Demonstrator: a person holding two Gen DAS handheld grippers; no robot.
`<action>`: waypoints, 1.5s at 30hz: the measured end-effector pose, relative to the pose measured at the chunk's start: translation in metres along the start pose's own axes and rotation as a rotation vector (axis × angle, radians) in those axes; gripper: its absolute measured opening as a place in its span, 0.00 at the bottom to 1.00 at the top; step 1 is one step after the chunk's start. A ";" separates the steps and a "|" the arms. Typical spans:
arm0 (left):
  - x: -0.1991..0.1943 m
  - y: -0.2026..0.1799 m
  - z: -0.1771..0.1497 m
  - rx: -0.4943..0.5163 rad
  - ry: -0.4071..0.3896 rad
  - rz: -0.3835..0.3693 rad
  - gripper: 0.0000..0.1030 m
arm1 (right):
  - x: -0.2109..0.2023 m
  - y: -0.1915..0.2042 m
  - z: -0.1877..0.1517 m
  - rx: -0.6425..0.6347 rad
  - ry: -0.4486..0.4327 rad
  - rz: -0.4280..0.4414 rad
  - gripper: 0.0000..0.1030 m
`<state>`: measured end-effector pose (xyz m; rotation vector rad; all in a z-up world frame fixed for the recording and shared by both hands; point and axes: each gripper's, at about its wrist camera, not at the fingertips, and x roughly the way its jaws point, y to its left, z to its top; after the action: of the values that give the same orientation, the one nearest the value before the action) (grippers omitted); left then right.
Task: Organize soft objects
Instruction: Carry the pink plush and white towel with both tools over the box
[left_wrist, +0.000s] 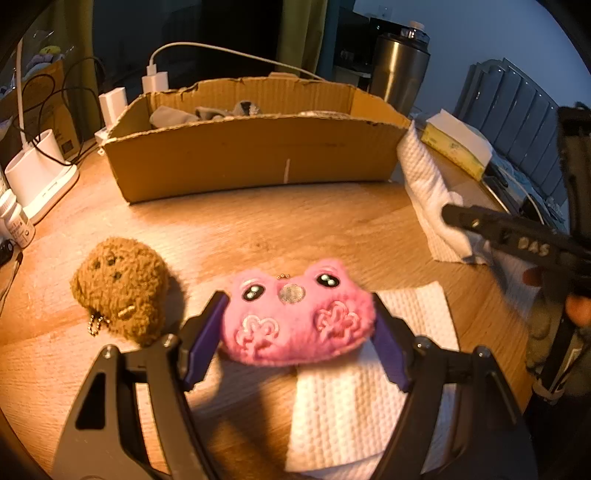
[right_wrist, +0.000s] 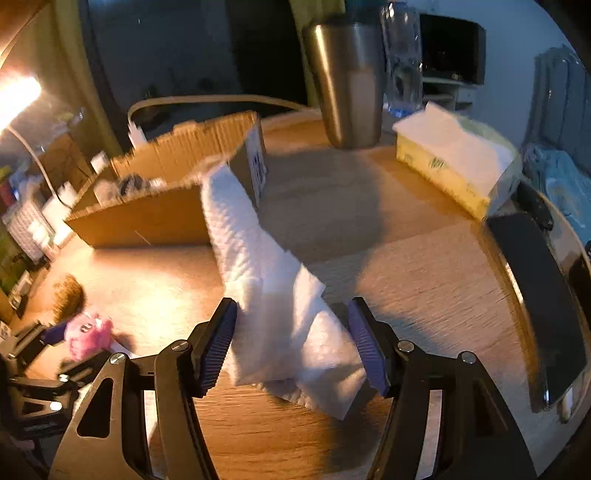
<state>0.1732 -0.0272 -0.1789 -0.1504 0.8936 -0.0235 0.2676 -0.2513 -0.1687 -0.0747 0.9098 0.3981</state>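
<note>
Warm lamplight falls across a round wooden table (left_wrist: 314, 229), with a torn cardboard box (left_wrist: 251, 147) at 12 o'clock in the left wrist view. Only that view shows the brown plush (left_wrist: 120, 291) clearly, lying at 9 o'clock just beside the left gripper (left_wrist: 299, 321), whose pads are clamped on the sides of the pink plush (left_wrist: 295, 317), held over a flat paper towel (left_wrist: 351, 398). At 3 o'clock the right gripper (left_wrist: 517, 236) shows side-on, with raised letters too blurred to read surely.

Only the right wrist view shows a steel tumbler (right_wrist: 347, 81) at 12 o'clock, a clear bottle (right_wrist: 402, 62) beside it, a yellow tissue pack (right_wrist: 454, 162) at 2 o'clock and a dark tray (right_wrist: 543, 314) along the table's edge at 3 o'clock. Here the right gripper (right_wrist: 293, 343) stands apart around a draped towel (right_wrist: 273, 295) that climbs to the box corner; the left pad touches it or nearly so, the right pad stands clear. A printed label on the box end (right_wrist: 258, 162) is unreadable. Bare wood lies open between box and both grippers; the table rim runs close at right.
</note>
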 end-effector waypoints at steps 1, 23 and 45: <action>0.000 0.000 0.000 0.000 0.000 0.000 0.73 | 0.000 0.003 0.000 -0.017 -0.007 -0.012 0.64; -0.020 0.004 -0.001 -0.005 -0.067 -0.036 0.67 | -0.027 0.011 -0.002 -0.079 -0.072 0.012 0.18; -0.088 0.006 0.030 0.023 -0.300 -0.019 0.67 | -0.093 0.041 0.024 -0.151 -0.261 0.063 0.18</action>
<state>0.1412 -0.0103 -0.0934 -0.1373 0.5928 -0.0282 0.2197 -0.2360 -0.0772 -0.1298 0.6249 0.5222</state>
